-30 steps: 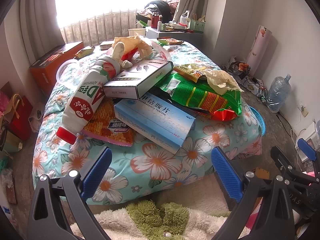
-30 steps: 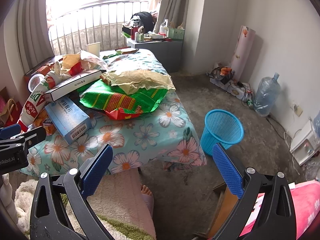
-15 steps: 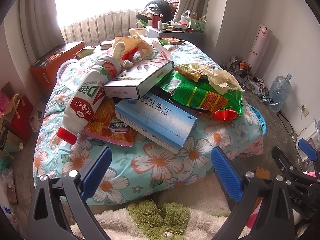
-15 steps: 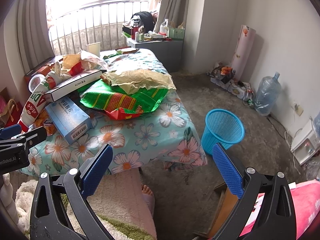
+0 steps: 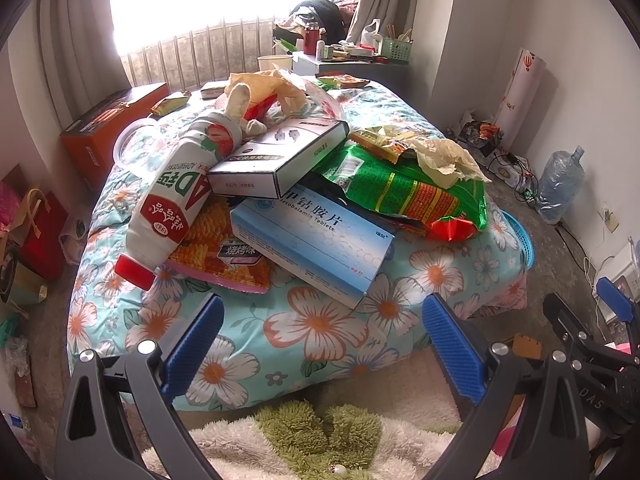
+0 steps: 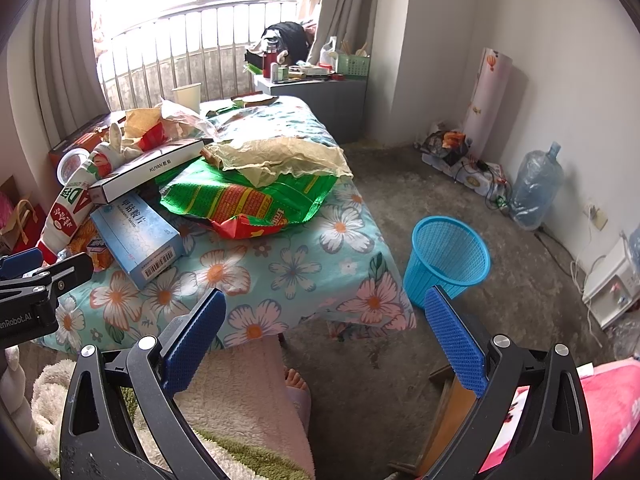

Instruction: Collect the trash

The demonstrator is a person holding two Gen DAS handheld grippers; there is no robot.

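Trash lies piled on a low table with a floral cloth (image 5: 320,328). A white AD milk bottle (image 5: 172,204) with a red cap rests on the left. Beside it are a blue tablet box (image 5: 316,240), a white box (image 5: 280,156), an orange snack packet (image 5: 224,248) and a green snack bag (image 5: 408,188) under crumpled paper (image 5: 444,156). A blue mesh bin (image 6: 448,264) stands on the floor right of the table. My left gripper (image 5: 320,344) is open in front of the pile, holding nothing. My right gripper (image 6: 324,332) is open over the table's near right corner, empty.
An orange carton (image 5: 112,128) stands left of the table, with gift bags (image 5: 32,224) near it. A big water bottle (image 6: 536,188) and cables line the right wall. A grey cabinet (image 6: 316,100) sits by the window. A fleece-covered leg and bare foot (image 6: 294,380) are below me.
The left gripper has edged slightly nearer the pile; the right view has shifted very little. Both grippers stay open.
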